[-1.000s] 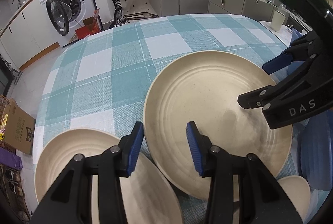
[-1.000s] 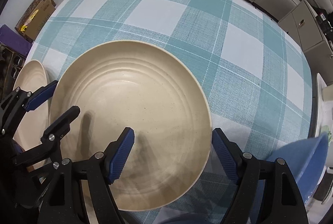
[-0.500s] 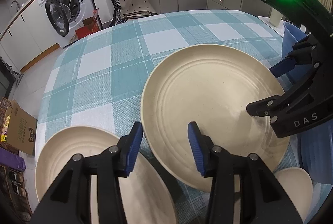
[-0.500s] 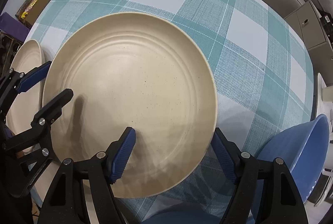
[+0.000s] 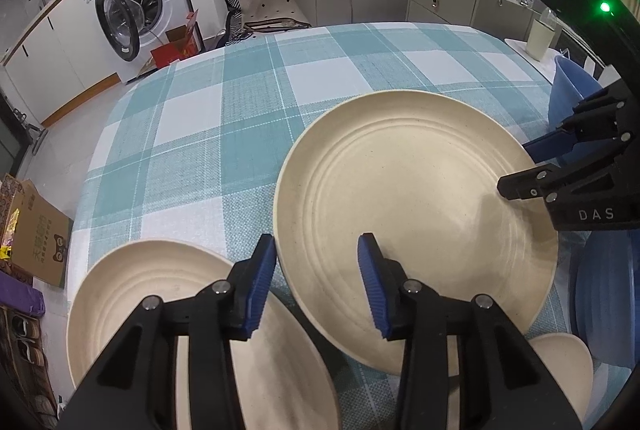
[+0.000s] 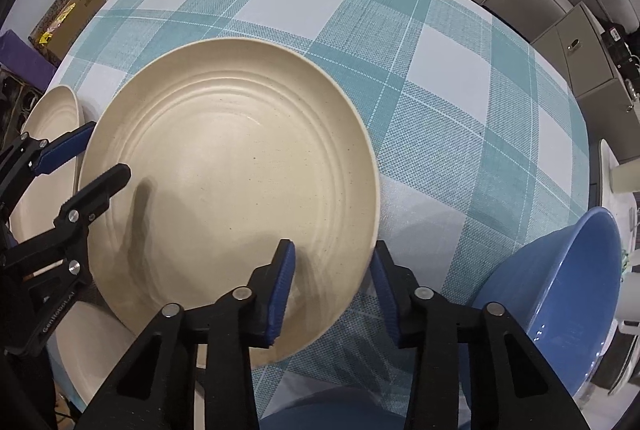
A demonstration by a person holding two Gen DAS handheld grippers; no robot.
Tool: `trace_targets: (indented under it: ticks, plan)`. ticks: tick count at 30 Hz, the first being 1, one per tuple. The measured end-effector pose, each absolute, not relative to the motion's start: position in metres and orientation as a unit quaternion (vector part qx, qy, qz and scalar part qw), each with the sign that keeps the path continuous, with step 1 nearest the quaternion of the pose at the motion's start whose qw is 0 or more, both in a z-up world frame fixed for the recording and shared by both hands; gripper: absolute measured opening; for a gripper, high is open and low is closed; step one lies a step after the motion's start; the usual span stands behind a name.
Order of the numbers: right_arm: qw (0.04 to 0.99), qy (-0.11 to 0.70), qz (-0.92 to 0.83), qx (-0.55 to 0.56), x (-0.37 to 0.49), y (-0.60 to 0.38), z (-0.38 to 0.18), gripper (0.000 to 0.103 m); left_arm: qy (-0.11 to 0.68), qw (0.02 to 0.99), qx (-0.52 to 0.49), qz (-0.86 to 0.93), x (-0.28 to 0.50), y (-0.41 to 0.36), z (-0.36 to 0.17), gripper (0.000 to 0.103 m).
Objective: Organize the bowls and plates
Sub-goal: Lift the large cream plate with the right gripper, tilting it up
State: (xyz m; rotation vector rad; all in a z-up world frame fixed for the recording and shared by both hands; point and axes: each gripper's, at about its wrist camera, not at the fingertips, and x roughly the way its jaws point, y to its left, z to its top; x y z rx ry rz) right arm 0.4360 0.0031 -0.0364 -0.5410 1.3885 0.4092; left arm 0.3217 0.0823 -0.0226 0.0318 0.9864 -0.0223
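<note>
Checked surface [image 6: 460,78] carries a stiff, slick plate [image 6: 232,166]; your right gripper [image 6: 332,282] fingers just closing astride its rim, left gripper [image 5: 316,282] fingers apart

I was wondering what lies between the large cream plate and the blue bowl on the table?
Only bare checked tablecloth separates the large cream plate from the blue bowl; nothing else stands on that stretch. The right wrist view shows it best.

The right gripper [image 6: 332,280], its jaws just closing, straddles the rim of the large round cream plate [image 6: 228,186] on the teal-checked tabletop [image 6: 460,118].
</note>
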Motion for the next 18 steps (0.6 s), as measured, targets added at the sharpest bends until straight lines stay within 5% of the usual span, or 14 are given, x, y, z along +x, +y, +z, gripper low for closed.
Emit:
trace_targets:
  ticks: [18]
  plan:
    - [0.760,0.576,0.197,-0.226,0.429,-0.002,0.006,0.032,0.441,0.897,-0.002,0.002,0.312,0.092,0.003,0.040]
